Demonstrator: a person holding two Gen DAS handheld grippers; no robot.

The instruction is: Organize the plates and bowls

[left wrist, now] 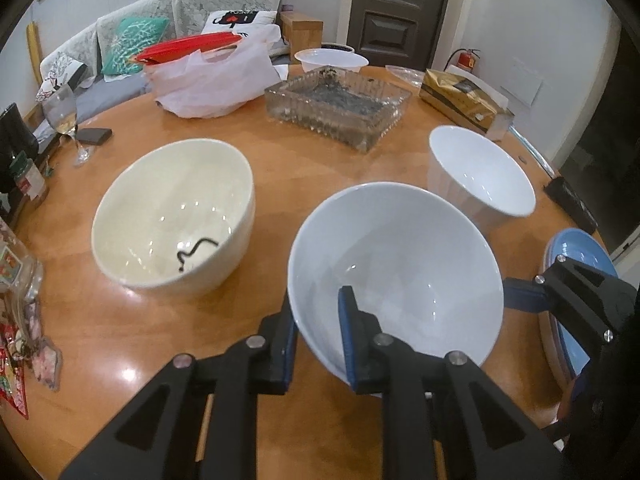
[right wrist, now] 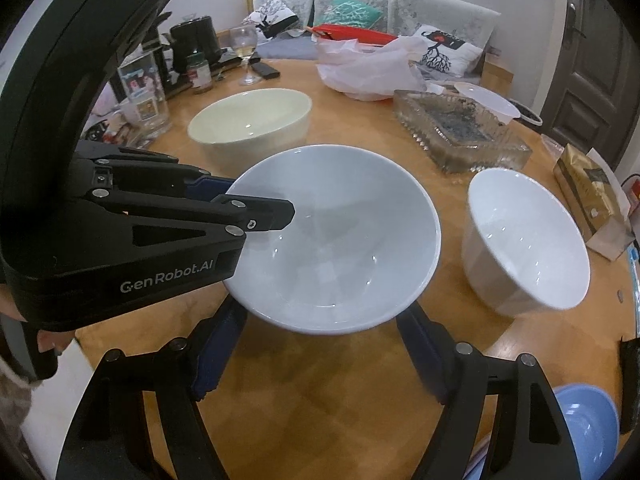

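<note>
Pinching the near rim of the white bowl (left wrist: 396,280), left gripper (left wrist: 318,334) holds it right of the cream bowl (left wrist: 174,216); right gripper (right wrist: 320,356) spread wide beneath it

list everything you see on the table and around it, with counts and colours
white bowl: 1, centre, rim in left gripper
cream bowl: 1, left
ribbed bowl: 1, white, right
blue plates: stack, right edge
glass tray: 1, clear, far centre
plastic bag: 1, white, far left
wine glass: 1, left edge
gold box: 1, far right
table: 1, wood
left gripper: shut on bowl rim
right gripper: open, under bowl's near side
</note>
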